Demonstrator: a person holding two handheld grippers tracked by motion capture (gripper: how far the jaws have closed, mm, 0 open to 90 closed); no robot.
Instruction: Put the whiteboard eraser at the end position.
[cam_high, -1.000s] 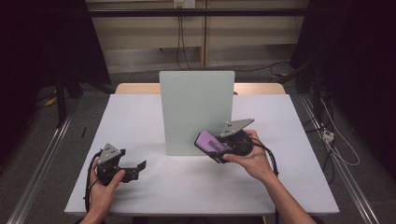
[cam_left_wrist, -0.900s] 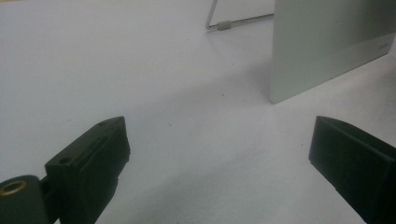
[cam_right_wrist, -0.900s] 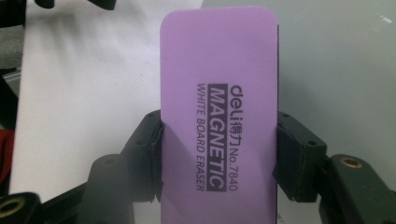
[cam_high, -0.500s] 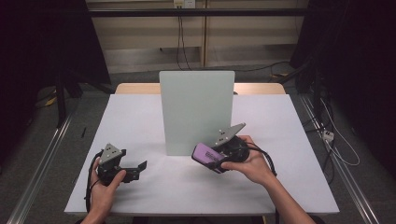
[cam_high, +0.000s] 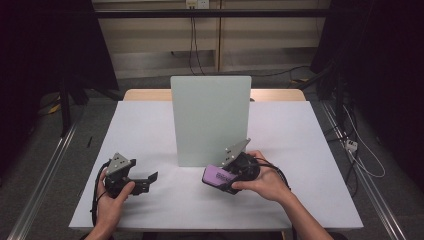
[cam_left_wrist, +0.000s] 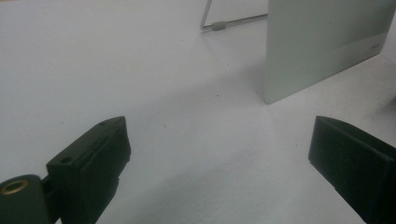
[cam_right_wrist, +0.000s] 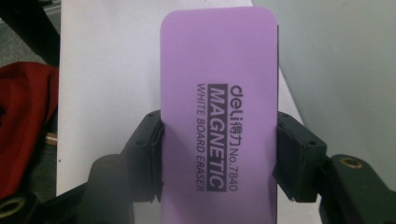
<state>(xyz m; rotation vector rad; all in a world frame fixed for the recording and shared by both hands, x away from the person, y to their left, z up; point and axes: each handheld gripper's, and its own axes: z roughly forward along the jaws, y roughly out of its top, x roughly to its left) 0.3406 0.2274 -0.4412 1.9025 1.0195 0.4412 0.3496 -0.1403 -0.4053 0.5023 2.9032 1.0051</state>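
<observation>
White table (cam_high: 150, 130), spread across the middle of the high view, wooden edge showing at the far side. Upright pale grey-green board (cam_high: 210, 120) planted at the table's centre, propped from behind on a thin wire stand (cam_left_wrist: 219, 24), bottom edge resting on the tabletop.

Right gripper (cam_high: 220, 176), just in front of the board's lower right corner, held low over the table in the person's right hand (cam_high: 265, 182), grey three-cornered plate tilted up on top. Jaws clamped on a purple whiteboard eraser (cam_right_wrist: 218, 116), one pad pressed on each long side, printed face turned to the camera: "deli", "MAGNETIC", "WHITE BOARD ERASER", "No.7840". Eraser tipped toward the board, near it; touching or not, impossible to tell.

Left gripper (cam_high: 150, 177), well apart from the board near the table's front left, gripped in the left hand (cam_high: 112, 197), low over the surface. Jaws spread wide apart, bare tabletop between them, aimed toward the board's near corner.
</observation>
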